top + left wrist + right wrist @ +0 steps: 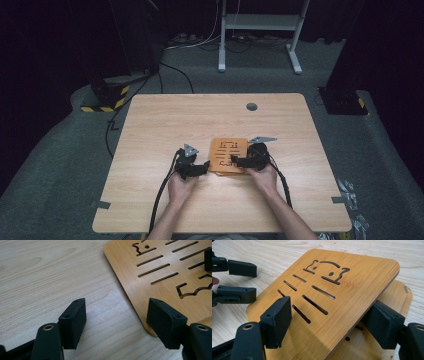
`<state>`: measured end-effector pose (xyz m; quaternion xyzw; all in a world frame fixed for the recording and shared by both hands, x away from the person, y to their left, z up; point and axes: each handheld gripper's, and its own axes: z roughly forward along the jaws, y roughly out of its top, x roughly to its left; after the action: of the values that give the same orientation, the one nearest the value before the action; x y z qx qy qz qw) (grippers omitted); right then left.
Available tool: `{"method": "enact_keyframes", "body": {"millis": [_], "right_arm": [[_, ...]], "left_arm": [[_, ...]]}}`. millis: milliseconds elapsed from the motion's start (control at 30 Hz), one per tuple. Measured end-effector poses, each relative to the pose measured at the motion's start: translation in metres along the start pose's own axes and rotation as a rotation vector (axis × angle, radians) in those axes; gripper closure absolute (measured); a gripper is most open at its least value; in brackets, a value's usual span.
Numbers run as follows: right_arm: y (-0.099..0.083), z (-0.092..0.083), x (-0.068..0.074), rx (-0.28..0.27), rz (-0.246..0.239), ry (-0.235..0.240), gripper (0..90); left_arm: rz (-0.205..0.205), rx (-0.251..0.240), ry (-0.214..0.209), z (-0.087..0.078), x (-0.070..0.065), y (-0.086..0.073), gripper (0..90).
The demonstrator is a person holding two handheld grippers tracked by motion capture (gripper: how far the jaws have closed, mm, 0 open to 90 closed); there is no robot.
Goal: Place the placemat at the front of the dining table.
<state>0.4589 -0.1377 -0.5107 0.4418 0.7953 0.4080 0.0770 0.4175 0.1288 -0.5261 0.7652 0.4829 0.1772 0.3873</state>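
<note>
Two bamboo boards with cut slots and cat-shaped openings lie stacked on the table (165,125). The top board (227,152) (352,290) is tilted, its edge raised off the lower board (398,298). My right gripper (235,161) (329,323) is open and straddles that raised edge, one jaw above the slotted face and one beneath it. My left gripper (200,169) (116,320) is open at the board's (155,287) near left corner, one jaw on bare table and the other against the corner. The left gripper (254,282) is also seen from the right gripper view.
A round grommet hole (251,106) sits near the table's far edge. Beyond the table stand a white desk frame (260,30), floor cables and a black stand with yellow-black tape (107,97). Bare wood surrounds the boards.
</note>
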Motion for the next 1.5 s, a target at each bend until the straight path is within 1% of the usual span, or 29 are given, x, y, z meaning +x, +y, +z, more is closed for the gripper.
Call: {"method": "enact_keyframes", "body": {"millis": [100,133,200,333,400,433,467,533,700,867,1067,1100,1167,1267,1333,1367,1400,1500], "right_arm": [[0.000,0.000,0.000,-0.004,0.000,0.001,24.7],[0.000,0.000,0.000,0.001,-0.004,0.003,24.6],[0.000,0.001,0.000,-0.009,-0.013,-0.005,23.9],[0.000,0.001,0.001,-0.008,-0.016,-0.001,23.2],[0.000,0.002,0.001,-0.007,-0.014,0.001,23.1],[0.000,0.002,0.001,-0.010,-0.021,-0.002,23.0],[0.000,0.002,0.001,-0.008,-0.017,-0.002,23.1],[-0.001,0.002,0.002,0.006,-0.005,0.015,23.9],[0.000,0.000,0.003,0.012,-0.004,0.008,25.6],[0.000,-0.003,0.005,0.002,-0.021,0.009,25.8],[0.002,-0.008,0.005,-0.013,-0.020,0.018,30.7],[0.002,-0.009,0.005,-0.016,-0.018,0.018,31.9],[0.003,-0.011,0.006,-0.029,-0.017,0.023,34.7],[0.004,-0.015,0.006,-0.049,-0.023,0.034,38.7],[0.005,-0.017,0.007,-0.057,-0.028,0.038,40.0],[0.006,-0.017,0.008,-0.055,-0.022,0.041,40.5],[0.007,-0.018,0.008,-0.053,-0.027,0.043,41.2],[0.011,-0.021,0.010,-0.059,-0.015,0.054,42.5]], "left_arm": [[0.001,0.000,0.000,0.000,0.000,0.000,32.1],[0.001,0.000,0.001,0.000,0.000,0.000,32.1],[0.001,-0.001,0.001,0.000,0.000,0.000,32.1],[0.001,-0.002,0.002,0.000,0.000,0.000,32.1],[0.007,-0.003,0.009,0.000,-0.001,0.000,32.1],[0.009,-0.006,0.012,0.000,-0.002,0.000,32.1],[0.013,-0.006,0.014,0.000,-0.002,0.000,32.1],[0.014,-0.006,0.014,0.000,-0.002,0.000,32.3],[0.014,-0.006,0.014,-0.001,-0.002,0.000,32.3],[0.011,-0.008,0.015,-0.001,-0.002,0.000,32.3],[0.009,-0.009,0.016,-0.001,-0.002,0.000,32.3],[0.017,-0.009,0.015,-0.001,-0.001,0.000,32.3],[0.009,-0.011,0.020,-0.001,-0.002,0.000,32.4],[0.011,-0.011,0.022,-0.001,-0.001,0.000,32.7],[0.011,-0.011,0.023,-0.001,-0.001,0.000,32.7],[0.008,-0.012,0.025,-0.001,-0.001,-0.001,32.7],[0.007,-0.012,0.026,-0.001,-0.002,-0.001,32.7],[0.005,-0.013,0.036,-0.001,-0.002,-0.001,33.5]]}}
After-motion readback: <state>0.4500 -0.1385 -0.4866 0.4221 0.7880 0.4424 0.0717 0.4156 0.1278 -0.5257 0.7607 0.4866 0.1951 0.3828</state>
